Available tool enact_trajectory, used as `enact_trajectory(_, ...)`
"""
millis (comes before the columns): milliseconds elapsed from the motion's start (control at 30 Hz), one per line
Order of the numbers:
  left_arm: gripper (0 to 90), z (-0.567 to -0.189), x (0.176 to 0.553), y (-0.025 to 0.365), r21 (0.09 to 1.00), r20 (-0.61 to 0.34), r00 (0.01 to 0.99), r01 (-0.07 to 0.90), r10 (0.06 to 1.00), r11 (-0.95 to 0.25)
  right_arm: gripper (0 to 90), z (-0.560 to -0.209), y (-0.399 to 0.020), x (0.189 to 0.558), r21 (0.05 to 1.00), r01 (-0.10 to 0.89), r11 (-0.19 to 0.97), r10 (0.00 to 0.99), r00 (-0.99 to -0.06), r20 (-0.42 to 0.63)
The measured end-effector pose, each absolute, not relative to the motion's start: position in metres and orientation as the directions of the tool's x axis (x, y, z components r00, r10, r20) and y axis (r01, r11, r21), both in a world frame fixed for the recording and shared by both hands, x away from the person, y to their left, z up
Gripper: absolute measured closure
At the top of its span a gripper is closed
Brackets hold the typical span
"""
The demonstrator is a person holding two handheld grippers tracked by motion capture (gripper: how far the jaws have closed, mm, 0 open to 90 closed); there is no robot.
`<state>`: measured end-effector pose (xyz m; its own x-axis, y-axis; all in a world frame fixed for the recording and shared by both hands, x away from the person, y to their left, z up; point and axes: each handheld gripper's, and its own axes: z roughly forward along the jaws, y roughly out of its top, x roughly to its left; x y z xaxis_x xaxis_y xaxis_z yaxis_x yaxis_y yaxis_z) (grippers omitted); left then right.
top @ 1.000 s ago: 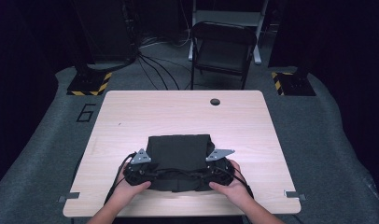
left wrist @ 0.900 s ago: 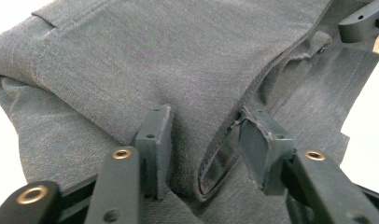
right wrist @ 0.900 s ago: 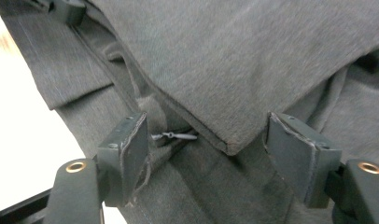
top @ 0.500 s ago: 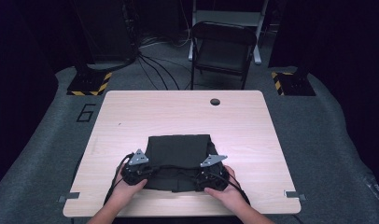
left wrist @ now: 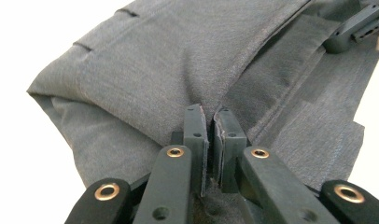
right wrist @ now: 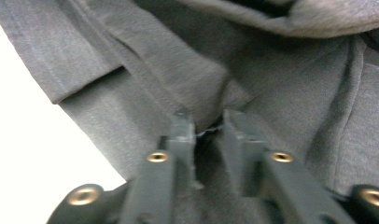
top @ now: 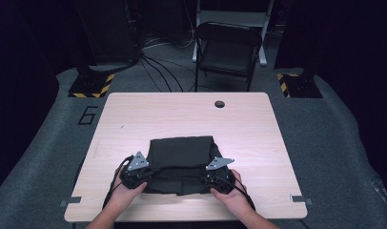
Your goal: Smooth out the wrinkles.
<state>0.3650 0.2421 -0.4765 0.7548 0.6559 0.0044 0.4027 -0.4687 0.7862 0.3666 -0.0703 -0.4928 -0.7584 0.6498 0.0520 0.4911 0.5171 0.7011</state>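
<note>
Surface (top: 258,129) brightly lit from above, surroundings dark; it blows out white in gripper views; right gripper view motion-blurred.

bare table (top: 182,114) beyond the folded cloth (top: 182,152) lies open.

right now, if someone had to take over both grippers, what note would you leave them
Left gripper: fingers shut on the near edge of the dark grey folded garment, cloth pinched between them.
Right gripper: fingers have just been closing on the same near edge; a fold of cloth sits between them, with a small gap showing.
Garment: lies folded on the near half of the wooden table, between both hands.
Done: both near corners taken.
Left: probably lift and fold the near edge over; confirm the right grip first.
</note>
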Motion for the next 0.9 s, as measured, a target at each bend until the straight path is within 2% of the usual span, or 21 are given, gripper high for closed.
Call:
enact_trajectory(67, 85.2, -0.473, 0.365, 0.242, 0.791, 0.015, 0.756, 0.392, 0.655, -0.470, 79.4, -0.491, -0.071, 0.366, 0.709, 0.470, 0.526, 0.644, -0.764, 0.029)
enact_trajectory(167, 85.4, -0.468, 0.364, 0.240, 0.799, 0.009, 0.756, 0.388, 0.655, -0.459, 78.9, -0.488, -0.075, 0.367, 0.726, 0.468, 0.503, 0.642, -0.765, 0.049)
enact_trajectory(200, 85.4, -0.466, 0.364, 0.240, 0.800, 0.007, 0.756, 0.389, 0.655, -0.457, 75.8, -0.488, -0.077, 0.367, 0.725, 0.475, 0.499, 0.633, -0.771, 0.070)
enact_trajectory(233, 85.5, -0.465, 0.364, 0.239, 0.804, 0.009, 0.753, 0.386, 0.658, -0.453, 66.9, -0.489, -0.079, 0.368, 0.728, 0.468, 0.501, 0.614, -0.785, 0.082)
enact_trajectory(300, 85.5, -0.461, 0.365, 0.240, 0.809, 0.005, 0.752, 0.384, 0.660, -0.444, 55.5, -0.493, -0.083, 0.370, 0.711, 0.487, 0.507, 0.602, -0.790, 0.111)
enact_trajectory(467, 85.5, -0.454, 0.365, 0.243, 0.822, -0.009, 0.746, 0.384, 0.666, -0.419, 45.1, -0.502, -0.088, 0.372, 0.678, 0.470, 0.565, 0.599, -0.799, 0.054)
enact_trajectory(500, 85.5, -0.453, 0.365, 0.243, 0.826, -0.013, 0.743, 0.385, 0.669, -0.411, 42.7, -0.504, -0.087, 0.372, 0.666, 0.500, 0.554, 0.622, -0.780, 0.067)
enact_trajectory(567, 85.5, -0.451, 0.363, 0.242, 0.825, -0.017, 0.749, 0.384, 0.662, -0.413, 40.8, -0.508, -0.089, 0.376, 0.646, 0.508, 0.570, 0.623, -0.780, 0.064)
enact_trajectory(667, 85.5, -0.449, 0.358, 0.238, 0.822, -0.015, 0.754, 0.384, 0.657, -0.421, 41.8, -0.511, -0.091, 0.377, 0.652, 0.544, 0.529, 0.646, -0.756, 0.106)
enact_trajectory(767, 85.5, -0.444, 0.355, 0.236, 0.824, -0.019, 0.757, 0.383, 0.653, -0.419, 42.0, -0.510, -0.086, 0.374, 0.642, 0.543, 0.542, 0.665, -0.744, 0.067)
enact_trajectory(900, 85.4, -0.436, 0.350, 0.233, 0.834, -0.031, 0.762, 0.377, 0.647, -0.404, 42.4, -0.510, -0.086, 0.374, 0.642, 0.546, 0.539, 0.669, -0.740, 0.068)
